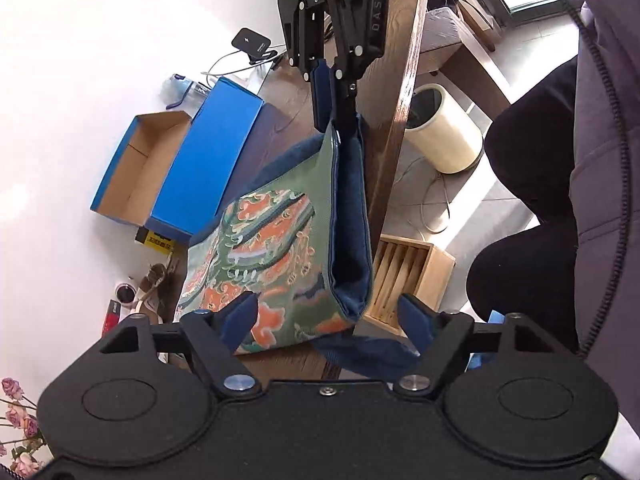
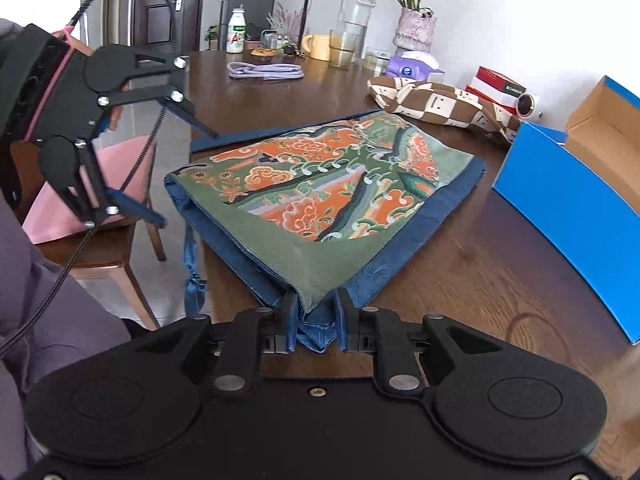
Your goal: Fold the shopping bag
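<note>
- The shopping bag (image 2: 320, 196) is a flat fabric tote with dark blue denim-like sides and a sage-green front panel woven with orange clouds, green scrolls and white curls. It lies on the dark brown wooden table (image 2: 460, 280), its near corner lifted off the wood.
- That near corner is pinched between the fingers of the right gripper (image 2: 316, 320), which are closed on the green and blue cloth.
- The left gripper (image 1: 328, 320) has its blue-padded fingers spread apart; the bag's bottom corner and a blue strap hang between them without touching the pads.
- In the right wrist view, a blue strap (image 2: 194, 276) dangles over the table edge, left of the closed fingers.
- Beyond the fingers to the right stands an open bright-blue cardboard box (image 2: 560, 184) with a plain brown inside.
- Further back lie a brown-and-cream checked cloth (image 2: 440, 104) and a red-and-white carton (image 2: 496, 86); its print is too small to read.
- The right gripper's black body shows the letters "DAS" in the left wrist view.
</note>
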Demonstrator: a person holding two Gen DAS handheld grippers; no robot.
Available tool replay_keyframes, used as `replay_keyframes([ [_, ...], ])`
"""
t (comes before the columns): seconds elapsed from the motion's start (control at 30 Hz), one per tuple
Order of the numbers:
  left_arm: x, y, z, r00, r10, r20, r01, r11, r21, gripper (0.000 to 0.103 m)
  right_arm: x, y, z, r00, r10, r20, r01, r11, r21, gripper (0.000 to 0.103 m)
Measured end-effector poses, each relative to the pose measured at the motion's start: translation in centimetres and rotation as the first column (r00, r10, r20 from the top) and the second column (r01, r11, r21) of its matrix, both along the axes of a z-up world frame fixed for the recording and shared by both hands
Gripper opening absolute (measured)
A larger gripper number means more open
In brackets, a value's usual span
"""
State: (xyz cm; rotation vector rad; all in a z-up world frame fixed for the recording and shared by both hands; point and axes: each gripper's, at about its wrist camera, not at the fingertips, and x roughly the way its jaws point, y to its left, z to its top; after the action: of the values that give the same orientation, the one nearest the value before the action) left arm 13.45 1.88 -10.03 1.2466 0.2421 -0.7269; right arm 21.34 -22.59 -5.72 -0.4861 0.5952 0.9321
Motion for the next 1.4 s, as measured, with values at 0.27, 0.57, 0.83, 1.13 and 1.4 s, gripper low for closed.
replay_keyframes([
  [0.27, 0.9, 0.2, 1.8, 0.99, 0.067, -0.124, -0.077, 0.994, -0.083, 0.029, -0.3, -0.4, 0.3, 1.0, -0.016, -0.006, 0.016, 1.0, -0.013, 0.027],
  [0.57, 6.1, 4.0, 5.5, 0.839, 0.017, -0.545, -0.229, 0.918, -0.323, 0.025, -4.2, 2.1, 1.1, 0.947, 0.22, 0.232, -0.184, 0.968, -0.169, 0.068],
  [0.83, 8.6, 6.9, 5.9, 0.767, -0.047, -0.64, -0.266, 0.884, -0.384, 0.022, -1.5, 4.0, 0.3, 0.943, 0.286, 0.168, -0.264, 0.954, -0.142, 0.03],
  [1.13, 9.7, 9.0, 5.3, 0.725, -0.084, -0.684, -0.355, 0.806, -0.474, 0.027, 3.8, 2.0, 0.7, 0.962, 0.203, -0.184, -0.184, 0.977, 0.111, 0.016],
  [1.4, 4.8, 6.4, 6.1, 0.906, -0.001, -0.424, -0.222, 0.85, -0.477, 0.028, 7.0, 2.1, 0.8, 0.909, 0.199, -0.366, -0.16, 0.978, 0.136, 0.013],
])
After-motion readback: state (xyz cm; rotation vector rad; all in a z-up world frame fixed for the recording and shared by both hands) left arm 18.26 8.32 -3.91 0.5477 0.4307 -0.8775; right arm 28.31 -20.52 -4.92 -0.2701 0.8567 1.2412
